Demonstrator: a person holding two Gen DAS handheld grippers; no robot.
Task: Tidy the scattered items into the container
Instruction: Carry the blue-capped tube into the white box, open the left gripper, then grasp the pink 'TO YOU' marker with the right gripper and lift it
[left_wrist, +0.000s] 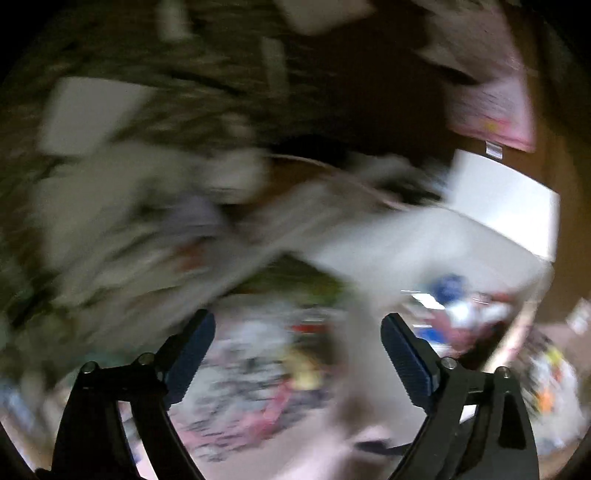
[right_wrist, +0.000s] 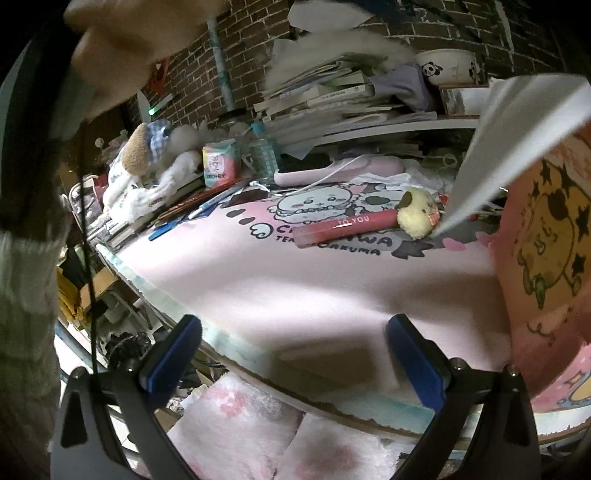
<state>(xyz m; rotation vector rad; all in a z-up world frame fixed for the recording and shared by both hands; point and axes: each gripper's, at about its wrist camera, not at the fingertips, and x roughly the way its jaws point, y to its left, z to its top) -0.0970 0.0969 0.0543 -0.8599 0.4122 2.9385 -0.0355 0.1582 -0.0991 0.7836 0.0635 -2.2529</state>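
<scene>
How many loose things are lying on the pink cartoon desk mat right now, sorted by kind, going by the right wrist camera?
On the bare part of the pink mat:
Pink "TO YOU" tube: 1
Yellow plush toy: 1
Total: 2
Pens and clutter along the mat's far edge are too jumbled to count; the left wrist view is blurred.

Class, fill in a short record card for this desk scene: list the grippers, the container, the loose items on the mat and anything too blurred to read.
left gripper: open, holds nothing
right gripper: open, holds nothing, near the desk's front edge
container: pink bag with cartoon print, at the right
mat: pink desk mat with cartoon print
loose items: pink pen lying flat, yellow plush toy touching its end
background: stack of books, panda bowl
blurred: nearly all of the left wrist view
</scene>
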